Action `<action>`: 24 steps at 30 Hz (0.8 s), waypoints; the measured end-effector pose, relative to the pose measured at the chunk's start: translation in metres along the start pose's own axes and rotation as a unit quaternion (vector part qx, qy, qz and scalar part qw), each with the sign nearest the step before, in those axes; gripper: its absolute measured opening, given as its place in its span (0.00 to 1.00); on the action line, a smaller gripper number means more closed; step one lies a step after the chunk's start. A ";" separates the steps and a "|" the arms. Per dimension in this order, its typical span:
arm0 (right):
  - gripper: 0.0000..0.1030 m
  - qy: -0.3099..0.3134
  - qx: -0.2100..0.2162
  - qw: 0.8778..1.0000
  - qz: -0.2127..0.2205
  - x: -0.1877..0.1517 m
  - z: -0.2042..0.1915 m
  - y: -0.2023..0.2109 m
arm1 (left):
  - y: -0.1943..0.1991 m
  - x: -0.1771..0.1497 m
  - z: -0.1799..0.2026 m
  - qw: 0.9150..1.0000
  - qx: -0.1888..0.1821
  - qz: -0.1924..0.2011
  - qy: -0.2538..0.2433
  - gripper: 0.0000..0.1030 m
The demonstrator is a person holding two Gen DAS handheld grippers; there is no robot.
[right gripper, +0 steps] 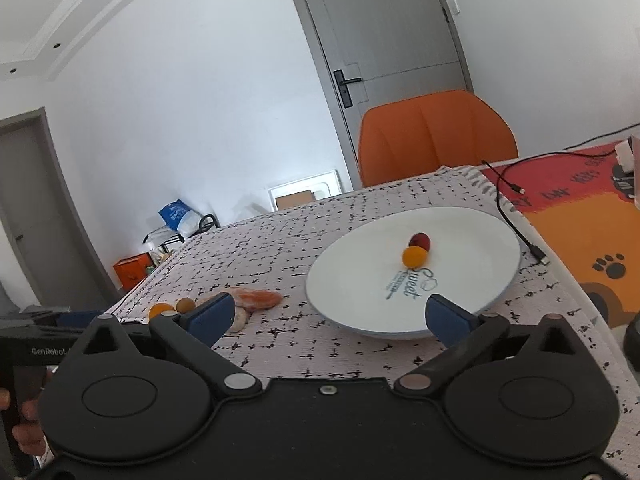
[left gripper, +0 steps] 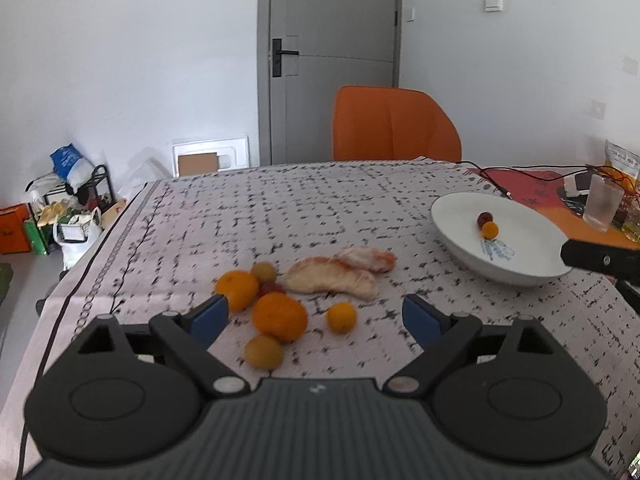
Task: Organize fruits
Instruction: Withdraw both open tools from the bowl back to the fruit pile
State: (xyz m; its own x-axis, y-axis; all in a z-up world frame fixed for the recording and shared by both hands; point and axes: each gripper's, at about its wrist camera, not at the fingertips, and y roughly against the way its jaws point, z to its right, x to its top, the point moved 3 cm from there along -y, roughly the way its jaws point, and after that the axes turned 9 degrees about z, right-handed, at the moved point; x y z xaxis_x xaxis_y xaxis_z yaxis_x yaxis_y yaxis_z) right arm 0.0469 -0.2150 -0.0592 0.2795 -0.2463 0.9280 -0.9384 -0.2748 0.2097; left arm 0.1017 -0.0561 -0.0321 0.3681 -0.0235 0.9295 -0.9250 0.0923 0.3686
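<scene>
Fruit (left gripper: 280, 316) is seen clustered on the tablecloth beneath the spread, empty left gripper (left gripper: 316, 316); the right gripper (right gripper: 330, 316), also spread, is held by the plate (right gripper: 352, 280). One piece should be straddled squarely before closing.

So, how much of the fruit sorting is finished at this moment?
Done: two small fruits, one dark red and one orange, lie in the white plate. In hand: nothing; the left tongs and right tongs are both open and empty. Left: two large oranges, several small yellow and orange fruits and peel pieces on the tablecloth.
</scene>
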 end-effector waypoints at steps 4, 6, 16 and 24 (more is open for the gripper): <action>1.00 0.008 -0.013 1.000 -0.006 -0.001 -0.009 -0.002 | 0.005 -0.008 -0.009 1.000 0.005 -0.006 0.007 0.90; 1.00 0.007 -0.015 1.000 -0.004 -0.002 -0.011 -0.003 | 0.006 -0.011 -0.014 1.000 0.008 -0.006 0.012 0.90; 1.00 0.038 0.010 0.999 -0.018 -0.005 -0.031 -0.009 | 0.010 -0.016 -0.043 0.999 0.019 -0.004 0.043 0.90; 0.99 0.047 0.031 0.998 -0.035 -0.009 -0.044 -0.021 | 0.003 -0.023 -0.056 0.997 0.020 -0.008 0.075 0.85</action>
State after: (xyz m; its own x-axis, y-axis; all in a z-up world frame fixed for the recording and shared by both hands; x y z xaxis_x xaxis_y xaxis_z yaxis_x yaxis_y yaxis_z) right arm 0.0551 -0.1657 -0.0582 0.3210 -0.1365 0.9372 -0.9019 -0.3459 0.2585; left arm 0.0959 0.0005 -0.0528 0.3896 0.1253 0.9124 -0.9210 0.0537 0.3858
